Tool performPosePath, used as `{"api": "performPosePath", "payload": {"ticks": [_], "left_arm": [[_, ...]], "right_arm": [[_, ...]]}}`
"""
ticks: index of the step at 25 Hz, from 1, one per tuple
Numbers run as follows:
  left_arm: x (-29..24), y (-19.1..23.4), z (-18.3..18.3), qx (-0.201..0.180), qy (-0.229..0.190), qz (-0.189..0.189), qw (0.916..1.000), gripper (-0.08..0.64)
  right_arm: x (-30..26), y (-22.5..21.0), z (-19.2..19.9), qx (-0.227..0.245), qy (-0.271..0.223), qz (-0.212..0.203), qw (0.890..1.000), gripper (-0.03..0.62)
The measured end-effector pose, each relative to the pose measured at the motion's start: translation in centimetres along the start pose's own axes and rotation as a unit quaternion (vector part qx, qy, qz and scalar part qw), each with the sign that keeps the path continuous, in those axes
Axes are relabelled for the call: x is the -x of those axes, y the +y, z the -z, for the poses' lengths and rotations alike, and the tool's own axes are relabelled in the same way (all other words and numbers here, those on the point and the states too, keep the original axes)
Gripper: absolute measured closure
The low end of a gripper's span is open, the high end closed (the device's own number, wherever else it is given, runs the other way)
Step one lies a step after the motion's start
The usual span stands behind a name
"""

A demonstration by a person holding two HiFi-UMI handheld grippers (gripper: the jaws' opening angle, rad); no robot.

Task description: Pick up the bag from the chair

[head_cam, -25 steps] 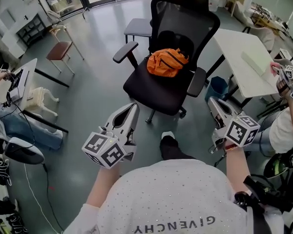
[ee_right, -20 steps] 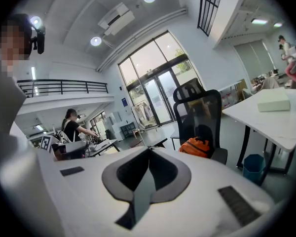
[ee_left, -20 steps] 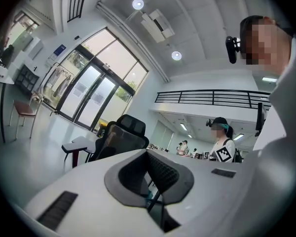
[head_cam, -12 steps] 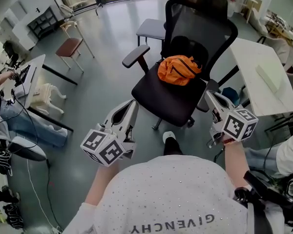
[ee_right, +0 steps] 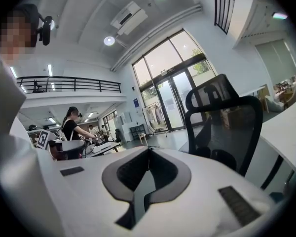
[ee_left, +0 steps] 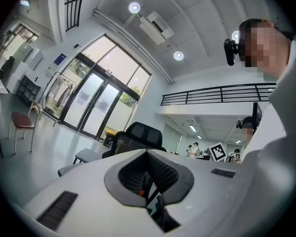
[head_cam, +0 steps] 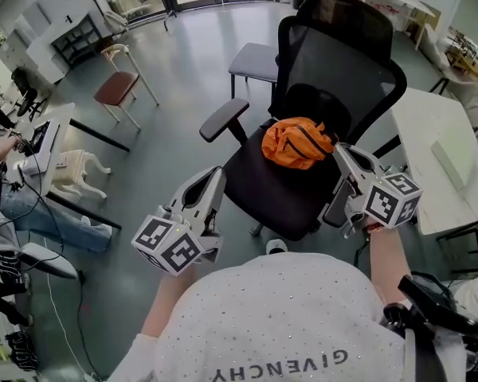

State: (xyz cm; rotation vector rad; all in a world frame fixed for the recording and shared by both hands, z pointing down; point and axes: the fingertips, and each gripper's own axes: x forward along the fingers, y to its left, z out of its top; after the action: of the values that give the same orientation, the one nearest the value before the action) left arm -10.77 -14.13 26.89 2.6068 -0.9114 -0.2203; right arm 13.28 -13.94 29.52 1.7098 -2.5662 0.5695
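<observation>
An orange bag [head_cam: 297,142] lies on the seat of a black mesh-backed office chair [head_cam: 334,62] in the head view. My left gripper [head_cam: 219,172] hovers by the seat's front left corner, below the left armrest [head_cam: 223,118], its jaws shut and empty. My right gripper [head_cam: 338,149] is shut too, its tips close to the bag's right side and over the right armrest; touch cannot be told. In the left gripper view the jaw tips [ee_left: 147,152] meet before the chair [ee_left: 138,133]. The right gripper view shows closed tips [ee_right: 149,149] beside the backrest [ee_right: 227,117].
A white table [head_cam: 438,173] stands just right of the chair. Behind the chair is a grey stool [head_cam: 253,56]. A wooden chair with a brown seat [head_cam: 115,87], a small white chair [head_cam: 76,168] and a desk with a seated person are at the left. My shoe [head_cam: 276,247] is by the chair base.
Both grippers have advanced toward the chair, which now looks closer. The right gripper has come from beside the table up to the bag's right side. Both stay shut.
</observation>
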Motion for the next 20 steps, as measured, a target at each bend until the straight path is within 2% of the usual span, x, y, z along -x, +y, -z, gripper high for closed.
{"api": "performPosePath", "payload": {"ticks": [5,9,15,20], "left_arm": [[-4.4,2.1,0.6,0.003,0.014,-0.010,0.9998,0.557],[-6.8,4.0,1.9,0.001,0.034,-0.028,0.9990,0.557],[-10.6,5.5,3.7,0.022,0.024,-0.018,0.9993,0.557],[-13.3,7.2,7.0,0.050,0.066,-0.037,0.9959,0.557]], "right_arm": [[-3.4,-3.7,-1.1,-0.003,0.003,-0.009,1.000,0.589],[-5.9,-6.3,-0.2,-0.017,0.018,-0.015,1.000,0.589],[-8.9,-10.6,3.7,-0.053,0.051,-0.018,0.997,0.589],[-11.4,-14.4,7.9,-0.083,0.093,-0.010,0.992,0.589]]}}
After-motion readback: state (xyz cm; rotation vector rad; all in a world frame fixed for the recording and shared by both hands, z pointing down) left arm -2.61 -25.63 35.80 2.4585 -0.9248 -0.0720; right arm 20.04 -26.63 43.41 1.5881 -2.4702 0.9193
